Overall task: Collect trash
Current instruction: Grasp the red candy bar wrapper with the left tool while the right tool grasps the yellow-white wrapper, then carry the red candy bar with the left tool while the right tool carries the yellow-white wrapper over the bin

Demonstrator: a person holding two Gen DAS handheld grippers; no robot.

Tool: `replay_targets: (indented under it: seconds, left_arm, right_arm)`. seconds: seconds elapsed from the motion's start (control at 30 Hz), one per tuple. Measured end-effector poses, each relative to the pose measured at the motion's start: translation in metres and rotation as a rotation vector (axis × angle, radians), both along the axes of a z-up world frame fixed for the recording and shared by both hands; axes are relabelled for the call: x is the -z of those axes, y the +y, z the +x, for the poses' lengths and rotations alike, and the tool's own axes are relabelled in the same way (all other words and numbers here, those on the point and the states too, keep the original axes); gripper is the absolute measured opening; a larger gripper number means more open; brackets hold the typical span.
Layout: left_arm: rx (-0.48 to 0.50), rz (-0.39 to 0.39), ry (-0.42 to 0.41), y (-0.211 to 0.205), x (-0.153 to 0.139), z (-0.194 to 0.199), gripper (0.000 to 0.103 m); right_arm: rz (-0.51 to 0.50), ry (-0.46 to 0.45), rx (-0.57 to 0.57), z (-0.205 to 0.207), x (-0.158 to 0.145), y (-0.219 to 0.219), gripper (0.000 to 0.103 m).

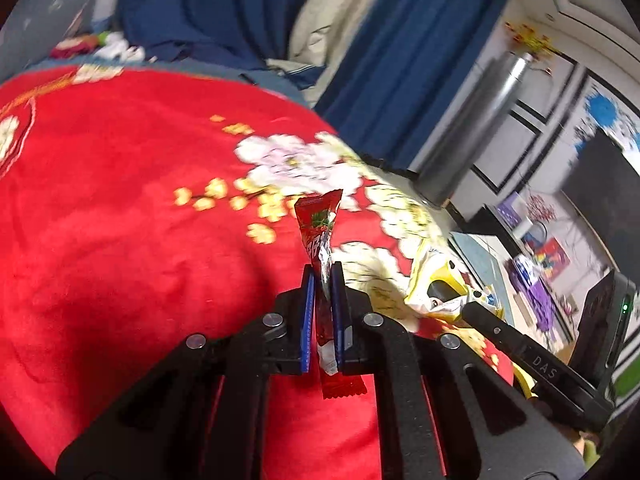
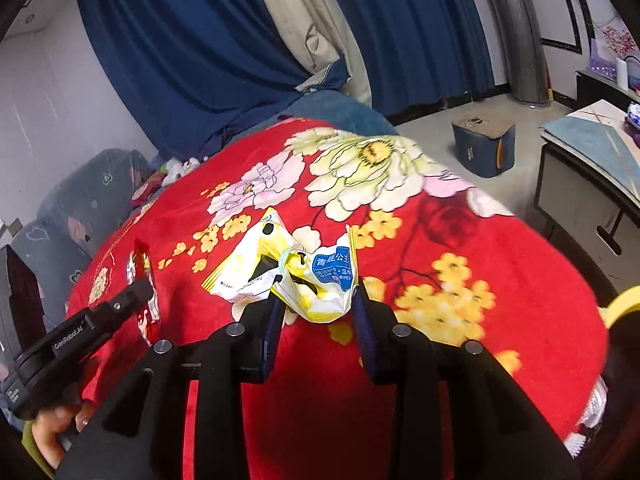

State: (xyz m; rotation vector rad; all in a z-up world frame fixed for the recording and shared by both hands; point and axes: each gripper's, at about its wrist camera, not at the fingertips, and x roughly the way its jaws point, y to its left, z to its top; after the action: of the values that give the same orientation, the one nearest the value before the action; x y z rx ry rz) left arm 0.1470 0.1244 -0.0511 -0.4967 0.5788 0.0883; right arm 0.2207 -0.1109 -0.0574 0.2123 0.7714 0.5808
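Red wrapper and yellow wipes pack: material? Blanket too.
Red wrapper: thin glossy plastic film, probably foil-lined; silvery inside shows, serrated end seal, creased flat between the left gripper pads.
Yellow wipes pack: soft printed plastic film, crumpled and shiny, held in the right gripper.
Blanket: plush, matte fleece-like fabric, floral print; looks soft.

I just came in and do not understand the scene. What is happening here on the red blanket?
A person is collecting trash with a handheld gripper in each hand. The left gripper is shut on a red snack wrapper, held upright above the red floral blanket. The right gripper is shut on a crumpled yellow and white wipes packet, also raised off the blanket. No bin shows in either view.
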Motion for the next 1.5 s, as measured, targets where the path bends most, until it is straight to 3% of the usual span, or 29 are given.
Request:
replay_targets:
  seconds: [0.63,1.5]
  left_arm:
    - [0.185,0.084,-0.092,-0.068,-0.026,-0.005,0.004]
    - [0.406,0.172,-0.144,-0.150,-0.036,-0.023,0.004]
  right_arm:
    - [-0.021,-0.125,0.127,-0.048,-0.034,-0.085,0.031]
    - [-0.057,-0.159,0.295,-0.091,-0.042,-0.184,0.031]
